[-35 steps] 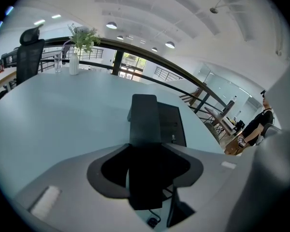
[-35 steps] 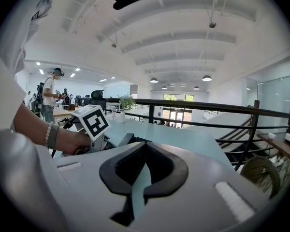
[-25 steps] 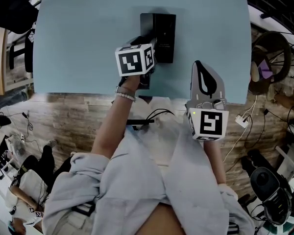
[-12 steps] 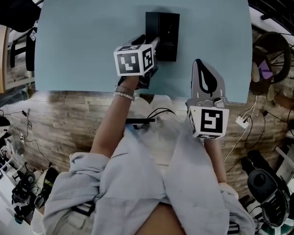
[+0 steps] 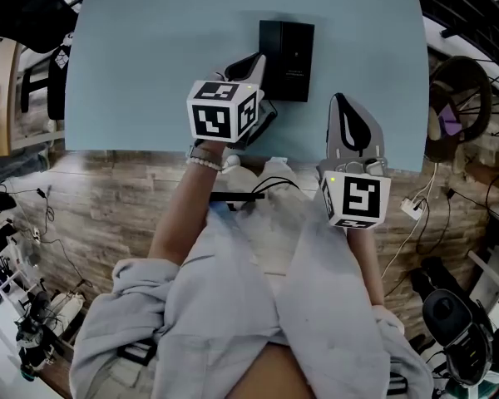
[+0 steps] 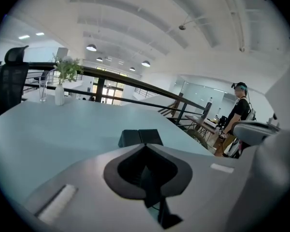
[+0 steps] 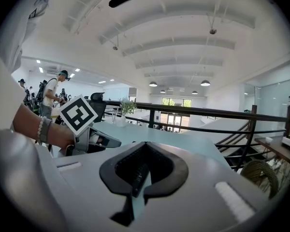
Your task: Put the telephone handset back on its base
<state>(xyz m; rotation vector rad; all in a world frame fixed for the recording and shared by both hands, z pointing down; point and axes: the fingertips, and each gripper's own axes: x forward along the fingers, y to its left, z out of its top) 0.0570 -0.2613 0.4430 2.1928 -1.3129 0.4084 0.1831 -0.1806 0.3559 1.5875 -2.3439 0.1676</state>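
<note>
The black telephone [image 5: 287, 60] lies on the light blue table [image 5: 150, 65], and its handset looks seated along the left side of the base. In the left gripper view it shows as two dark blocks [image 6: 140, 137] just past the jaw tips. My left gripper [image 5: 254, 61] hangs a little short of the phone's near left corner. Its jaws have just been closing and are now shut with nothing between them [image 6: 145, 148]. My right gripper [image 5: 339, 111] rests over the table's near right part, apart from the phone, jaws together and empty [image 7: 145, 145].
A vase with a plant [image 6: 59, 87] stands at the table's far end by a black chair [image 6: 12, 76]. A person [image 6: 239, 111] stands beyond a railing on the right. The table's near edge [image 5: 133, 152] borders a wooden floor with cables [image 5: 412, 204].
My left gripper has drawn back from the phone's left side and risen, and its jaws have gone from wide apart to shut. The right gripper has stayed put.
</note>
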